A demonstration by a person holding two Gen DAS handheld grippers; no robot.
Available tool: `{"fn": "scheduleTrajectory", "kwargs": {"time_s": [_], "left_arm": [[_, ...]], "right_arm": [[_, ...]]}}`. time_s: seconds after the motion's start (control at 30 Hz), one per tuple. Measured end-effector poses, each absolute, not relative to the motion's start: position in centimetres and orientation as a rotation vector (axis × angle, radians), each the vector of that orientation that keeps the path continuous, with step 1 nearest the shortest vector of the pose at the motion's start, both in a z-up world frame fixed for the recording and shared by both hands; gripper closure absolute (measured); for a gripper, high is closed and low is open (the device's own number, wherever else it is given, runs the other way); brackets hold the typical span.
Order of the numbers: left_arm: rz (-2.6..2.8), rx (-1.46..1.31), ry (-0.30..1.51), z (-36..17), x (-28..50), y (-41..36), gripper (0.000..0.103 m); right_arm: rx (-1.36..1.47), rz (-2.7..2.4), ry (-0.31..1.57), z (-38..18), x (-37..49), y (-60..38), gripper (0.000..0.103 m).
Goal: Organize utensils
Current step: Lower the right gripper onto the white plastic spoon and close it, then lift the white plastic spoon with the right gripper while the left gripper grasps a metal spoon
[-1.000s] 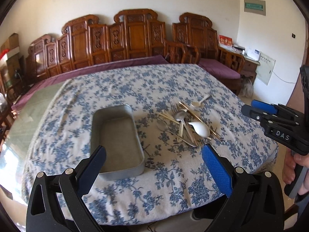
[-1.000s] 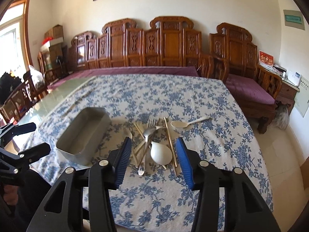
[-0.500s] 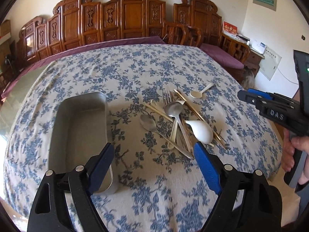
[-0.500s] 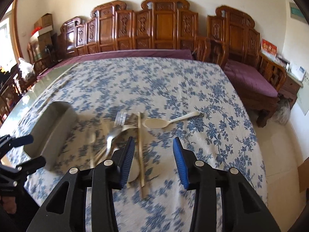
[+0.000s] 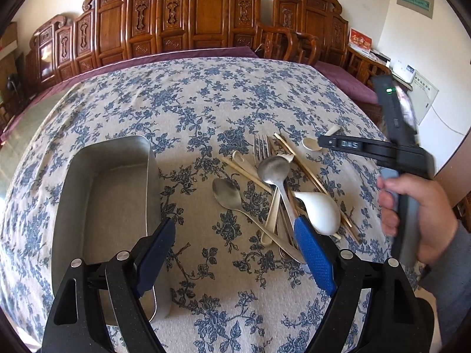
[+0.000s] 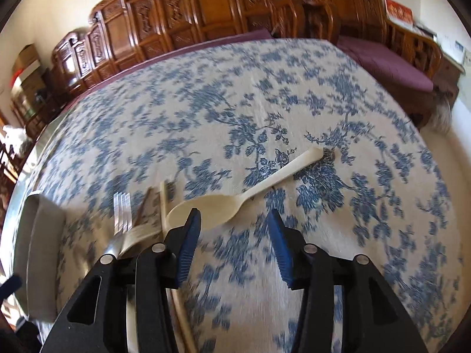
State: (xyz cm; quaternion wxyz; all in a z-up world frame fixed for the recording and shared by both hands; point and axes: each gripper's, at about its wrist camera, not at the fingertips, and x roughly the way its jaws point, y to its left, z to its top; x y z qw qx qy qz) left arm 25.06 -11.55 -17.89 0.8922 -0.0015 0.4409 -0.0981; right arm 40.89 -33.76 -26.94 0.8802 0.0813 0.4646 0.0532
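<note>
Cream spoon (image 6: 232, 197) between right tool (image 6: 232, 244) fingers

the bench (image 5: 206, 94) is covered by a cream cloth printed with blue flowers (image 5: 229, 288). a rectangular grey metal tray (image 5: 106, 206) is set on its left part. just beside it to the right, a pile of steel spoons, a steel fork, cream plastic spoons and wooden chopsticks (image 5: 279, 188) is laid crosswise. a cream plastic spoon (image 6: 235, 197) is seen apart at the pile's far right edge.
</note>
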Motion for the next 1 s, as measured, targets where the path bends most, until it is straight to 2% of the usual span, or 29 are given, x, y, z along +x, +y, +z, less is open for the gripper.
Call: {"fn": "scheduleTrajectory", "kwargs": {"time_s": [0.23, 0.3, 0.43, 0.47, 0.63, 0.93, 1.0], "left_arm": [[-0.21, 0.003, 0.911, -17.9, 25.5, -11.7, 0.024], [-0.213, 0.005, 0.916, -18.1, 25.6, -11.8, 0.024], [-0.215, 0.015, 0.928, -18.8, 25.7, -12.2, 0.024], [-0.215, 0.02, 0.929, -18.9, 25.7, -12.2, 0.024], [-0.215, 0.027, 0.938, -19.6, 25.5, -12.6, 0.028], [-0.222, 0.008, 0.999, -21.1, 27.2, -14.1, 0.046], [-0.208, 0.011, 1.015, -21.5, 27.8, -14.3, 0.055]], "right_arm": [[0.115, 0.074, 0.989, -27.9, 44.2, -32.8, 0.053], [0.016, 0.068, 0.991, -27.9, 44.5, -31.7, 0.064], [-0.049, 0.088, 1.015, -28.2, 44.6, -31.1, 0.092], [-0.05, 0.092, 1.021, -28.3, 44.6, -31.3, 0.094], [-0.01, 0.13, 1.033, -27.9, 42.9, -32.8, 0.095], [0.04, 0.191, 0.974, -25.4, 35.1, -35.1, 0.095], [0.047, 0.205, 0.965, -25.0, 33.7, -35.4, 0.095]]}}
